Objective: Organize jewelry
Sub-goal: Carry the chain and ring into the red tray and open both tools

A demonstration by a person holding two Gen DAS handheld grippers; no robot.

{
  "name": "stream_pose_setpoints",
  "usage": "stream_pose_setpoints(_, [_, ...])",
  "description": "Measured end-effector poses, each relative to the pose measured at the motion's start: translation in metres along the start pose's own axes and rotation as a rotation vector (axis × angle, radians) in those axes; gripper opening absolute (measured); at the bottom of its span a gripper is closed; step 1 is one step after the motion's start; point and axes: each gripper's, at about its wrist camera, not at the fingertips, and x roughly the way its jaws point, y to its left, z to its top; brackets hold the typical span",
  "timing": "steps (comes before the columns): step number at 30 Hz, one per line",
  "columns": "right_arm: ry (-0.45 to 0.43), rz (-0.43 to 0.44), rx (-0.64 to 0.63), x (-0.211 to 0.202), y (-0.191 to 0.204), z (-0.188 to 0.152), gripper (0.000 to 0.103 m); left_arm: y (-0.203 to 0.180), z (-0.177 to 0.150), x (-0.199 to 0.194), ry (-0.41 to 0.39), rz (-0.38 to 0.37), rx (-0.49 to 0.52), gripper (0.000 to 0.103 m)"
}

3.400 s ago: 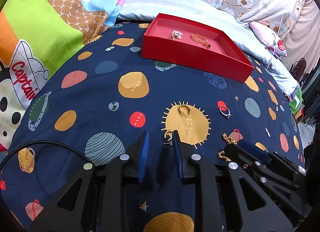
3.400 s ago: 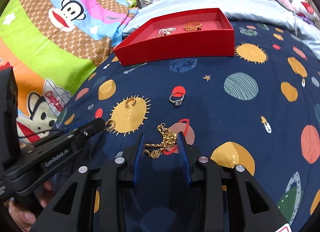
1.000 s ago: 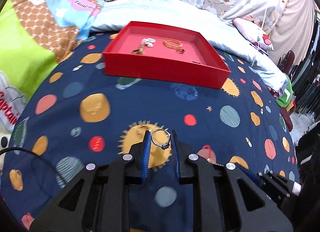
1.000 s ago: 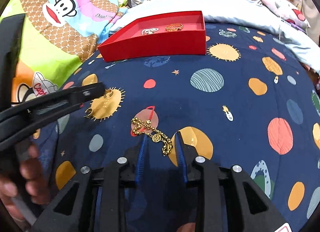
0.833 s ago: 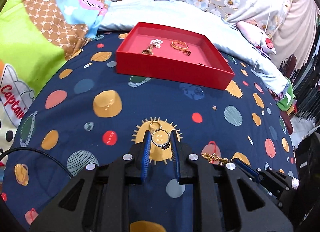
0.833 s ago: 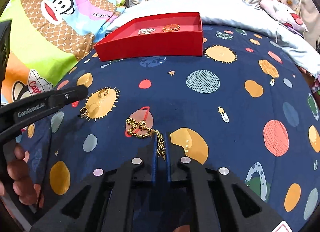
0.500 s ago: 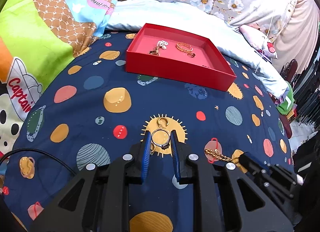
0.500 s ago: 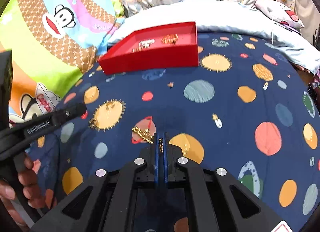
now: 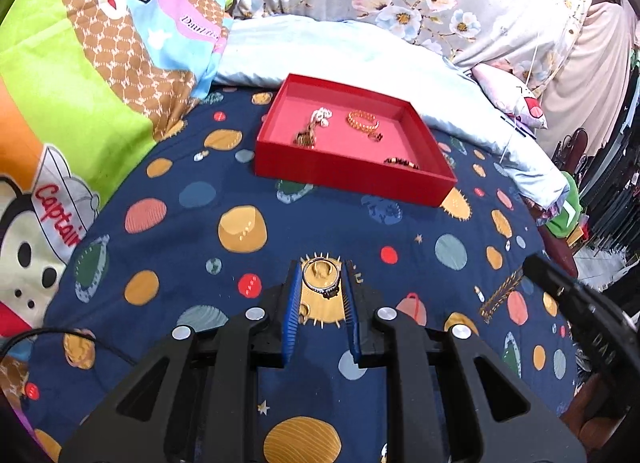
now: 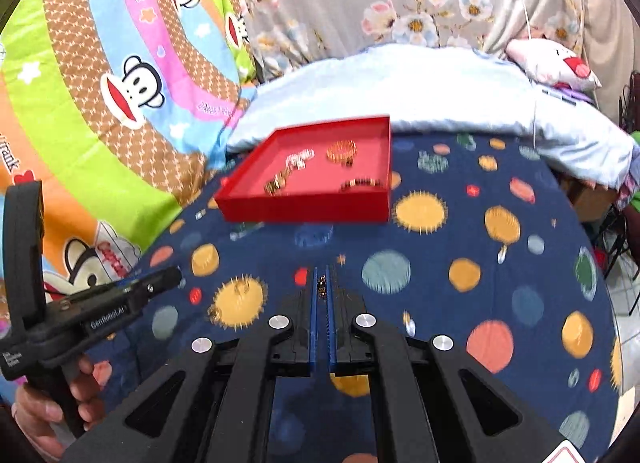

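My left gripper (image 9: pixel 321 283) is shut on a silver ring with a dark stone (image 9: pixel 322 282), held above the planet-print bedspread. My right gripper (image 10: pixel 322 283) is shut on a gold chain bracelet (image 10: pixel 321 286), pinched between the blue pads; in the left wrist view the chain (image 9: pixel 499 291) hangs from the right gripper's tip. The red tray (image 9: pixel 344 175) lies ahead at the far side and also shows in the right wrist view (image 10: pixel 308 205). It holds a gold bangle (image 9: pixel 362 120), a pearl piece (image 9: pixel 321 116) and a dark bracelet (image 9: pixel 401 162). Two gold rings (image 10: pixel 241 286) lie on a yellow sun print.
A pale blue pillow (image 9: pixel 352 55) lies behind the tray. A monkey-print quilt (image 9: pixel 80 63) rises on the left. The bed's right edge (image 9: pixel 560 231) drops toward clutter. The left gripper's body (image 10: pixel 100 311) shows at the left of the right wrist view.
Both grippers have risen from the bedspread with their pieces. The right gripper closed fully on the gold chain and lifted it off the cloth. The tray looks farther below.
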Motion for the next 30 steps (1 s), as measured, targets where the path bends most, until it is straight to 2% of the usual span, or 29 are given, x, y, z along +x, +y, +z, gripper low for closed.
stream_pose_setpoints(9, [-0.076,0.040,-0.015,0.014,-0.002,0.062,0.003,-0.008,0.049,0.003,-0.052,-0.021,0.041,0.019])
stream_pose_setpoints(19, [-0.093,0.054,-0.035,0.089,-0.007,0.148,0.003,-0.034,0.141,0.054,-0.098,-0.035,0.102,0.019])
stream_pose_setpoints(25, [-0.072,0.059,0.002,0.137,-0.025,0.166,0.003,-0.045,0.176,0.102,-0.084,-0.037,0.122,0.019])
stream_pose_setpoints(30, [-0.008,0.034,-0.002,0.181,-0.034,0.168,0.004,-0.053,0.185,0.139,-0.054,-0.025,0.142,0.019])
